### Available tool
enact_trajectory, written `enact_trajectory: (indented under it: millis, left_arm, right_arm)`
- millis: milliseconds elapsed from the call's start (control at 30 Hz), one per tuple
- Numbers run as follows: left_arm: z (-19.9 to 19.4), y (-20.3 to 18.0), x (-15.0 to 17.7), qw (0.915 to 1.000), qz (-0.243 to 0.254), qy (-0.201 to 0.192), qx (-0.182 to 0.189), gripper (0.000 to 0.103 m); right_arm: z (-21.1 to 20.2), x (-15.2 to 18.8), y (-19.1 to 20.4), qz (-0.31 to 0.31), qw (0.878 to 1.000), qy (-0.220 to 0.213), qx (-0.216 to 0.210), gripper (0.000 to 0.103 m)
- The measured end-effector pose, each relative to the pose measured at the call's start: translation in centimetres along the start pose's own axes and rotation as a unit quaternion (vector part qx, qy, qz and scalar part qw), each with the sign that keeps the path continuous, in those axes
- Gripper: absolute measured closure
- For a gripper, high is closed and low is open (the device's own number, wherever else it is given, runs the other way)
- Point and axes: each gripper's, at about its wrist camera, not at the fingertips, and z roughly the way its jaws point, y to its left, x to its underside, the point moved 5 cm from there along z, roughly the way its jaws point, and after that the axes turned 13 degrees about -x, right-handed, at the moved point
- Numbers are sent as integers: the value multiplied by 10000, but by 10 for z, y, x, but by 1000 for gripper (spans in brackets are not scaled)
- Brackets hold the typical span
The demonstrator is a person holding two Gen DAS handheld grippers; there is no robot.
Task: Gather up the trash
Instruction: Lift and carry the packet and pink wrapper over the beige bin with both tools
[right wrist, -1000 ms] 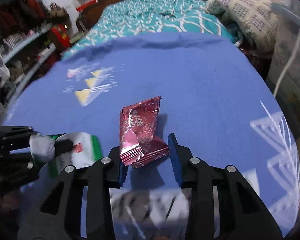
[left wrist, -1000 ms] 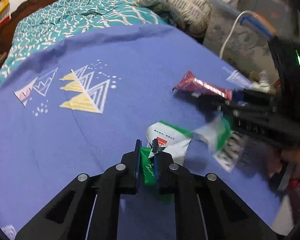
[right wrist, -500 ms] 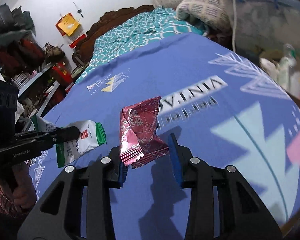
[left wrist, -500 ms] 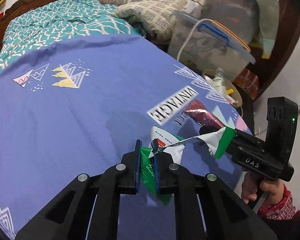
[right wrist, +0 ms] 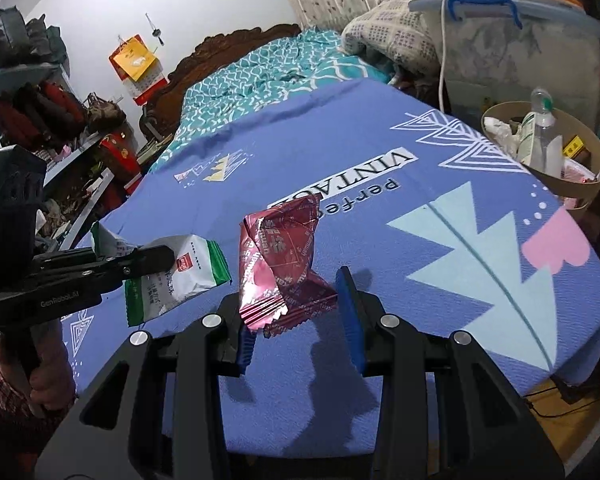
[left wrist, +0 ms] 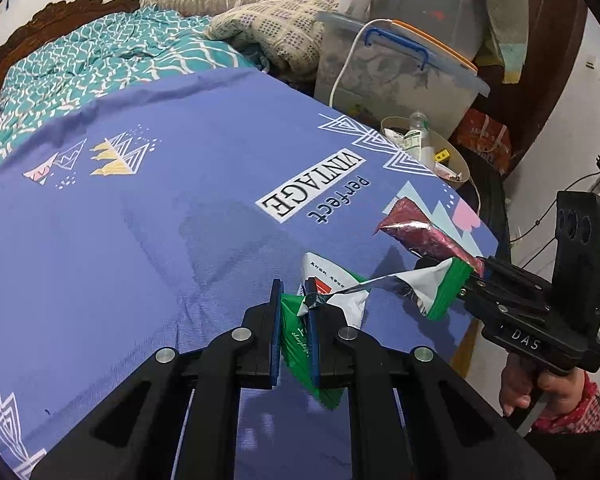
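Left hand-held gripper (left wrist: 294, 312) clamps a green packet (right wrist: 172, 276), right hand-held gripper (right wrist: 296, 314) pinches a red wrapper (right wrist: 282, 264), both carried toward the bin (right wrist: 580, 188).

Bin (right wrist: 580, 194) beside bed (right wrist: 380, 152), bottle (right wrist: 540, 136) inside

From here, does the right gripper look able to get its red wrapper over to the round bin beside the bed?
Probably yes. The right gripper holds the red wrapper in the air, and the round bin stands open-topped past the blue sheet's corner, with nothing visible between them.
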Motion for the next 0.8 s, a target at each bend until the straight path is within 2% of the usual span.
enact_trajectory:
  millis: [300,600,800]
  left_arm:
    - [9,-32,-30,9990,430,-54,-78,93]
    - [34,-91,-86,9942,1064,-138,-2,93]
    - [50,-126,-114,9909,1335,-192,46,93]
  right_arm:
    - [-18,-14,-45,233,9989,-363,171,64]
    - [-50,-45,-112,491,9942,-800,532,64]
    - [-71,-61,-141,567,9899,-1063,752,64]
